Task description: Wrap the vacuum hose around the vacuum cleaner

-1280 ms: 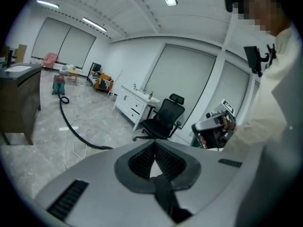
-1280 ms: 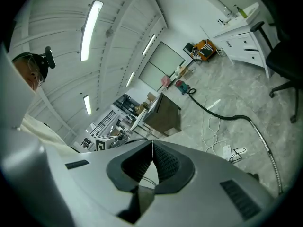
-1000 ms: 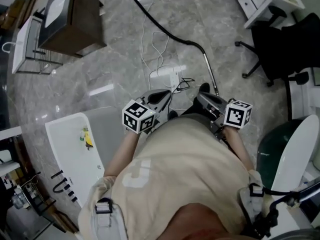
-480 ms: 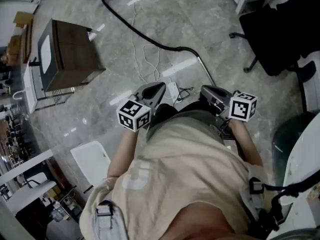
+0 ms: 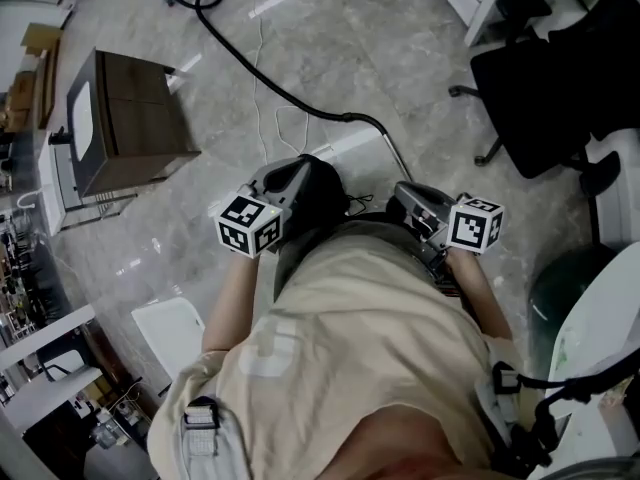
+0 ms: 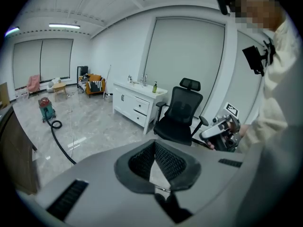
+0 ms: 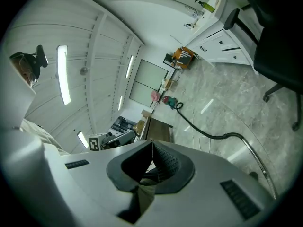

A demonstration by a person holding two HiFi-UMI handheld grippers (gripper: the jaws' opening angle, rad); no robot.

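The vacuum hose lies uncoiled across the grey marbled floor, running from the red-and-teal vacuum cleaner at the far left of the room to its metal wand, which rests near the person's feet. By the look of it the wrapping has not begun: none of the hose is round the machine beyond a small loop beside it, and the whole length is left to gather and wind. The left gripper and the right gripper are held out in front of the person in the beige shirt, each with its jaws pressed together on nothing, both well apart from the hose. A dark wooden cabinet stands to the left and a black office chair to the right. No brand or label can be read on the vacuum cleaner from here; the only markings in sight are the black-and-white square patterns on the grippers' marker cubes, which carry no words.
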